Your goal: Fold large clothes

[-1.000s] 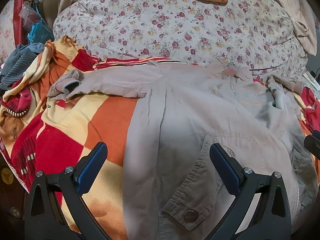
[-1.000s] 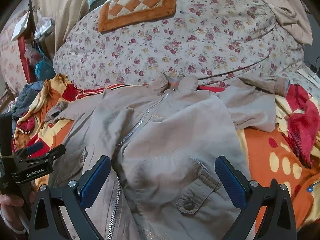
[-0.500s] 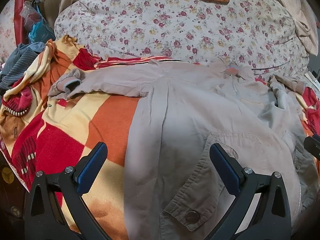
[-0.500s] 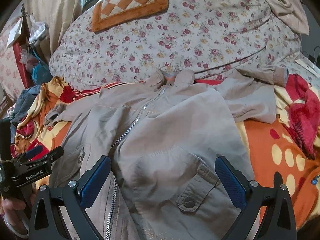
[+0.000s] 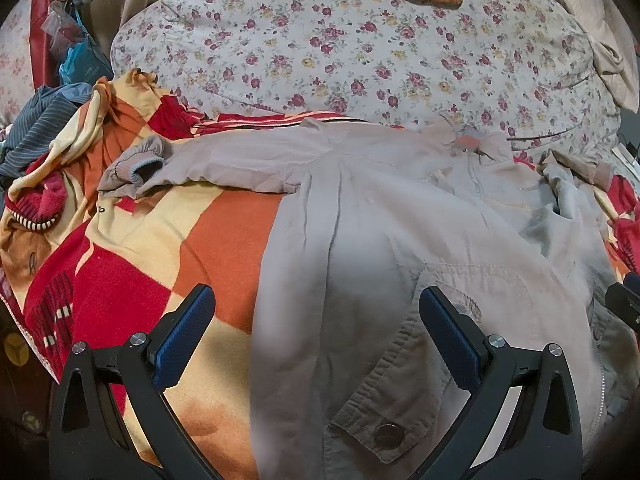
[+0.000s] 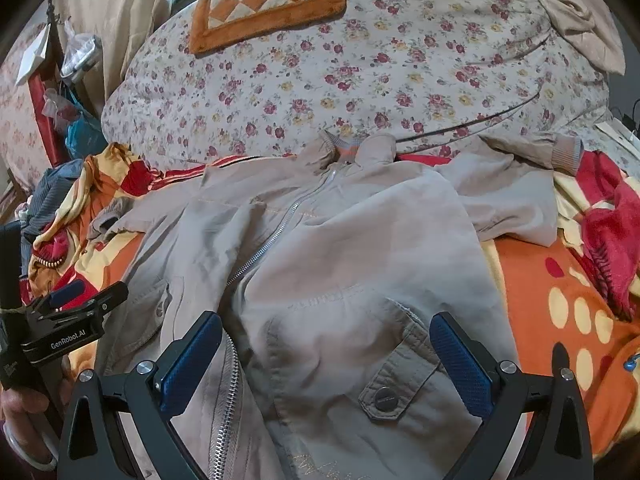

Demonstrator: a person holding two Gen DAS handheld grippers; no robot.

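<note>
A large beige zip jacket (image 5: pixel 400 248) lies front up on a red, orange and yellow blanket (image 5: pixel 168 248), collar toward the floral quilt. Its left sleeve (image 5: pixel 208 164) stretches out to the left, cuff on the blanket. In the right wrist view the jacket (image 6: pixel 340 264) shows its zipper and its right sleeve (image 6: pixel 516 200) folded out to the right. My left gripper (image 5: pixel 316 336) is open and empty above the jacket's lower left side; it also shows in the right wrist view (image 6: pixel 76 300). My right gripper (image 6: pixel 326 360) is open and empty above the right pocket.
A big floral quilt (image 5: pixel 360 52) rises behind the jacket, with an orange checked mat (image 6: pixel 268 4) on top. Striped grey clothing (image 5: pixel 36 128) and bags lie at the far left. A red bunched blanket fold (image 6: pixel 608 216) lies to the right.
Both views have shifted slightly; the jacket sits a little lower and closer in the right wrist view. Both grippers stay open and nothing was taken hold of.
</note>
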